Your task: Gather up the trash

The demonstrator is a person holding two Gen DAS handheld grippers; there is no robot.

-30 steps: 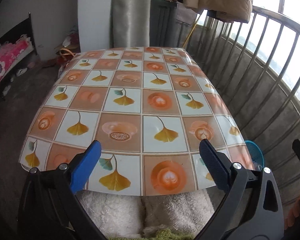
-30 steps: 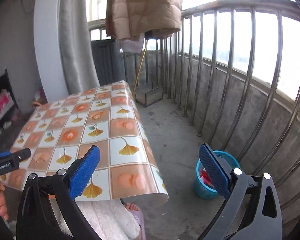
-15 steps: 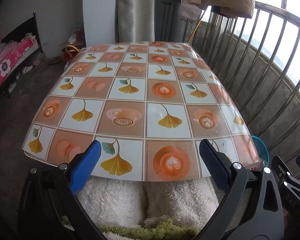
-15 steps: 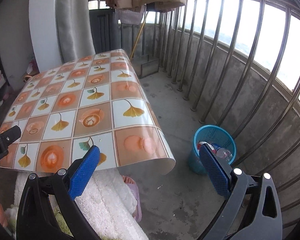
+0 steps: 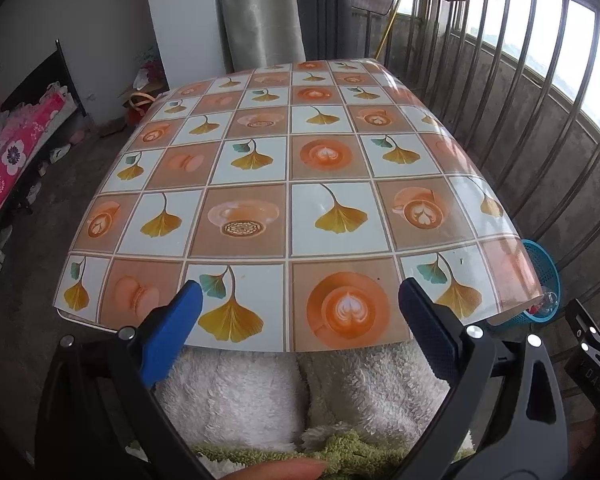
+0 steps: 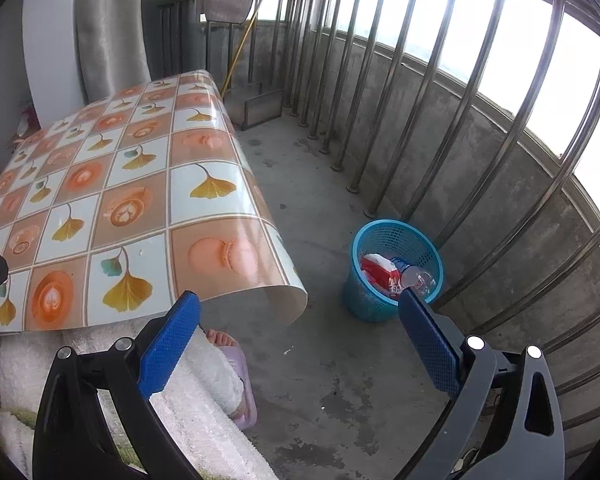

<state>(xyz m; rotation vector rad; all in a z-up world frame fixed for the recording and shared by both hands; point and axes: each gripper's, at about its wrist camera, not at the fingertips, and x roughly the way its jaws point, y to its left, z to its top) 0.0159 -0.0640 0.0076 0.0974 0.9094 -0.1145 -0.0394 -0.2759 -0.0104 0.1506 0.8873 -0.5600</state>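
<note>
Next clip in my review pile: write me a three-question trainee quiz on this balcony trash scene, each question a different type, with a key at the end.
1. True or false: the blue plastic mesh wastebasket stands on top of the table with the ginkgo-leaf patterned tablecloth.
2. Multiple choice: what lies inside the wastebasket? A) nothing B) a clear plastic bottle and red-and-white packaging C) a folded towel
3. Short answer: how do the left gripper and right gripper stand, and is either holding anything?

Key
1. False; it stands on the concrete floor beside the metal railing.
2. B
3. Both open, both holding nothing.
</note>
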